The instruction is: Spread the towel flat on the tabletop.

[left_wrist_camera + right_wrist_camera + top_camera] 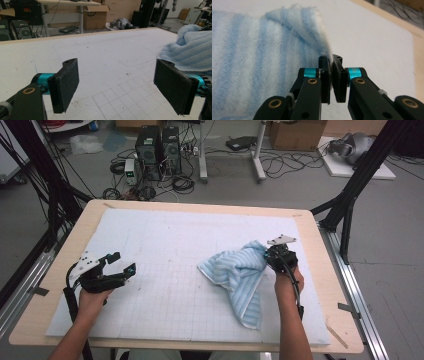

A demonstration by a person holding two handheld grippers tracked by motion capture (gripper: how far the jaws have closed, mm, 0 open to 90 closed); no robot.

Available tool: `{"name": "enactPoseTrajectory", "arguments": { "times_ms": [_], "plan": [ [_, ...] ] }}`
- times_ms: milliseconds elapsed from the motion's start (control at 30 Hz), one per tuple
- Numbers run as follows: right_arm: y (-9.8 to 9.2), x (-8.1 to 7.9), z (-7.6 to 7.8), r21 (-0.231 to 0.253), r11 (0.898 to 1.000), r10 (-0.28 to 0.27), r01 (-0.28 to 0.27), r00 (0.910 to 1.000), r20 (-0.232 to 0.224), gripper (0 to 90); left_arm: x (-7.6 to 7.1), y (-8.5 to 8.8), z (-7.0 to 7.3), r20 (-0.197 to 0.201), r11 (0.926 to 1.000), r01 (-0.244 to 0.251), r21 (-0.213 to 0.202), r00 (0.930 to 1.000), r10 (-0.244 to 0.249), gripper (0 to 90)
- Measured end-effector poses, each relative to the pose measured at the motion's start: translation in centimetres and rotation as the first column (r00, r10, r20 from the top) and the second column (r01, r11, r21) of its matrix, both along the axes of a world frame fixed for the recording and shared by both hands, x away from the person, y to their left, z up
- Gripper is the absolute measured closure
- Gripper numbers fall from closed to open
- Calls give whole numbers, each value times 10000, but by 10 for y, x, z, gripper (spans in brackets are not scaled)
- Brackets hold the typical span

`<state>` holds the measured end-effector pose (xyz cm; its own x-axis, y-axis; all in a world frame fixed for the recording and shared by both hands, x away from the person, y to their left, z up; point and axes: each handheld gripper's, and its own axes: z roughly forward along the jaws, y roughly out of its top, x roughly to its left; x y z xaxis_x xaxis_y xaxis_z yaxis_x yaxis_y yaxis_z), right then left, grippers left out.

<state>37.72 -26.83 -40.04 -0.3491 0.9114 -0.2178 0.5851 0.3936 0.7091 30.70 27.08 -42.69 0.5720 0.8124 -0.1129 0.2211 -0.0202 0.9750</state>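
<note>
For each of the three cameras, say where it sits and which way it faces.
High view: above the person's side, facing forward and down on the table; both forearms, left hand-held gripper, right hand-held gripper.
Left gripper view: rides the left hand-held gripper, facing across the mat; jaws apart.
Right gripper view: rides the right hand-held gripper, clamped on the towel.
All views share the towel.
</note>
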Motion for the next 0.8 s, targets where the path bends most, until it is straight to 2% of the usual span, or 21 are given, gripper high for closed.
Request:
{"name": "enactPoseTrajectory", "arguments": {
  "times_ms": [33, 67, 100, 167, 233, 300, 333, 400, 433, 467, 500, 533, 567, 633, 700, 767, 800],
  "plan": [
    [-6, 1, -3, 28, 9996, -273, 274, 9996, -116, 858, 0, 0, 0, 4, 10000, 0, 8, 10000, 0, 208],
    [-13, 1, -7, 435, 9977, -502, 516, 9982, -317, 745, 0, 1, 0, 9, 10000, 0, 3, 10000, 0, 208],
    [-13, 1, -7, 435, 9977, -502, 516, 9982, -317, 745, 0, 1, 0, -14, 10000, -16, -6, 10000, 16, 208],
    [-11, -2, -4, 899, 9957, -208, 227, 9995, -219, 595, 1, 1, 0, -27, 10000, -31, -27, 10000, 31, 209],
    [-4, -9, 4, 1259, 9919, 147, -181, 9995, 279, 471, 1, 2, 0, -22, 10000, -52, -17, 10000, 52, 209],
    [4, -18, 14, 1894, 9774, 778, -935, 9930, 889, 433, 0, 1, 0, -9, 10000, -34, -6, 10000, 34, 209],
    [10, -23, 19, 1980, 9701, 1189, -1404, 9861, 1164, 407, 0, 1, 0, 19, 10000, -8, -3, 10000, 8, 210],
    [22, -31, 23, 2400, 9355, 2340, -2594, 9636, 1291, 384, 0, 0, 0, 3, 10000, 25, -10, 10000, -25, 210],
    [36, -37, 22, 2352, 9085, 3305, -3455, 9383, 1018, 340, 0, 0, 0, 19, 10000, 17, -2, 10000, -17, 211],
    [36, -37, 22, 2352, 9085, 3305, -3455, 9383, 1018, 340, 0, -1, 0, 1, 10000, 21, -16, 10000, -21, 211],
    [48, -36, 15, 2263, 8899, 3965, -3960, 9169, 452, 304, 1, -1, 0, -19, 10000, 48, -29, 10000, -48, 211],
    [48, -36, 15, 2263, 8899, 3965, -3960, 9169, 452, 304, 1, -1, 0, -4, 10000, 91, 13, 10000, -91, 211],
    [57, -33, 5, 2101, 8925, 4105, -3991, 9118, -119, 300, 1, -1, 1, 0, 10000, 88, 18, 10000, -88, 211],
    [62, -27, -8, 2041, 8975, 4103, -3910, 9099, -610, 283, 1, -1, 1, 27, 10000, 50, 2, 10000, -50, 212],
    [66, -21, -21, 2203, 9003, 4048, -3754, 9081, -1069, 284, 1, 0, 1, 5, 10000, 9, -46, 10000, -9, 212],
    [68, -15, -29, 2635, 8936, 4036, -3633, 9073, -1180, 320, 1, 2, 0, 1, 10000, -21, -21, 10000, 21, 212],
    [68, -15, -29, 2635, 8936, 4036, -3633, 9073, -1180, 320, 2, 2, 0, -15, 10000, -62, -56, 10000, 62, 212]
  ]
}}
